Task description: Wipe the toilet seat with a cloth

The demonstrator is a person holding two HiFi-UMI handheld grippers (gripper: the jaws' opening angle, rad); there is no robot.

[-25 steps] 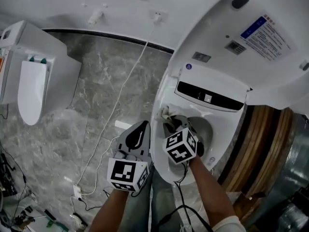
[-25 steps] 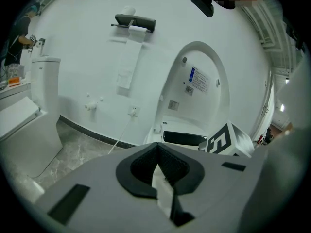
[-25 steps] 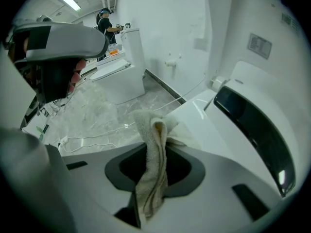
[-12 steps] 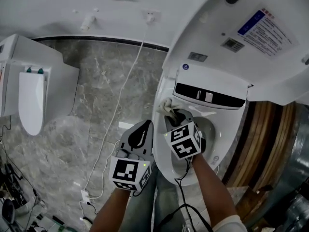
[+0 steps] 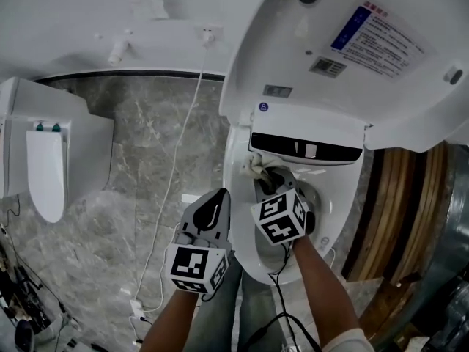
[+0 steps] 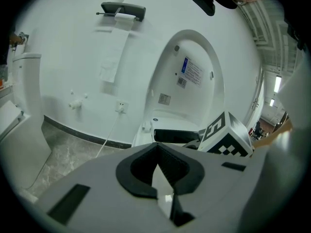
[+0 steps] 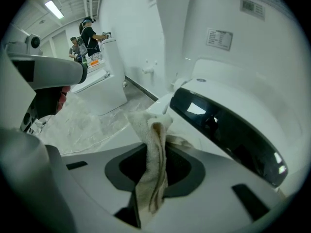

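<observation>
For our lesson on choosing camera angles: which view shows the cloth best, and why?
The right gripper view: the cloth sits large and centred, clamped between the right gripper's fingers. The head view shows only a small bunch at the toilet seat's rear; the left gripper view shows none.

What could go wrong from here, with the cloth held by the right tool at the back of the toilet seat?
1. The right tool grips only a narrow fold of the cloth; dragging on the toilet seat may pull it out, perhaps into the bowl.
2. The tool works close to the dark panel below the raised lid; its hard jaws may knock it.
</observation>
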